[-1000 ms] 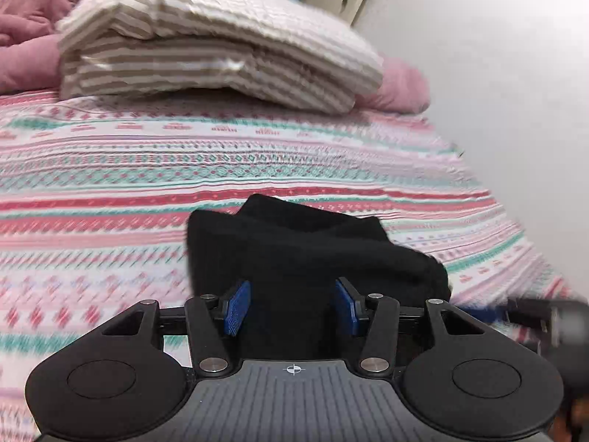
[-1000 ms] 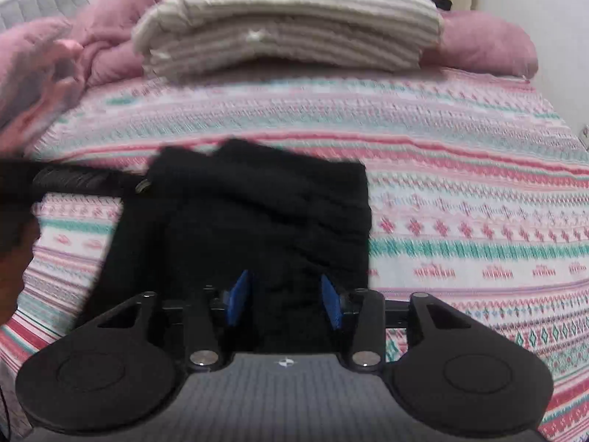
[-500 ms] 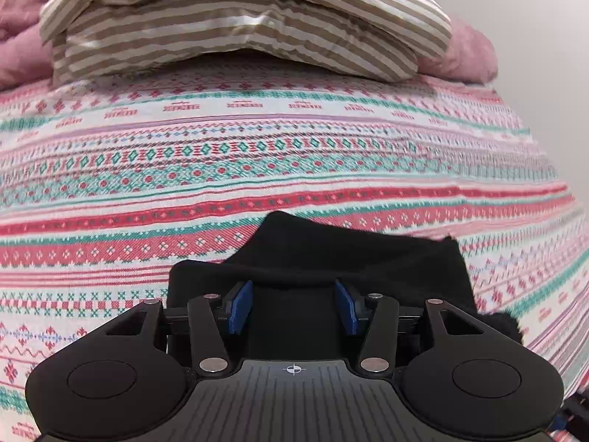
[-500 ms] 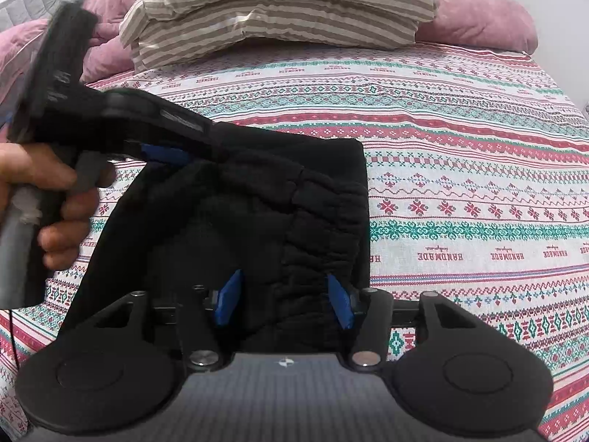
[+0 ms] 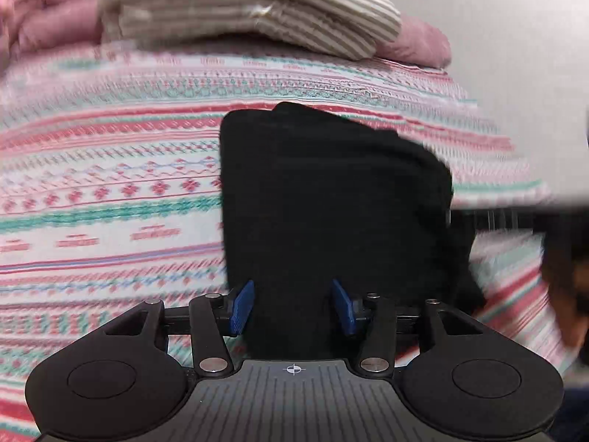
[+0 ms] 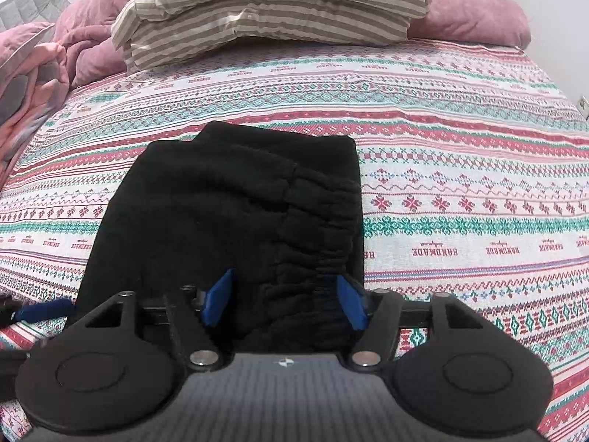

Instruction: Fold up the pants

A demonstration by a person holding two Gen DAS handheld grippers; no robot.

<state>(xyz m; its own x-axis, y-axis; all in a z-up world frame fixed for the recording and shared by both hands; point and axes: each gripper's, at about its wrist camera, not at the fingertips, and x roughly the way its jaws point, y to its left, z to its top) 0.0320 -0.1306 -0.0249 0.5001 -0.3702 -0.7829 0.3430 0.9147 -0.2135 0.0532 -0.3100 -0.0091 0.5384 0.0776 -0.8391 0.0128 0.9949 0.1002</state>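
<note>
We are looking at the black knitted pants [image 6: 228, 217], lying folded into a compact rectangle on the pink-and-teal patterned bedspread [image 6: 460, 169]. Both the left gripper [image 5: 292, 307] and right gripper [image 6: 283, 302] are gaping wide, holding nothing. We should be squaring the edges and pressing flat.

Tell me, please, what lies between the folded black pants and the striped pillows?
Only bare patterned bedspread lies between the black pants and the striped pillows. The right wrist view shows this stretch sharply; the left wrist view is blurred.
</note>
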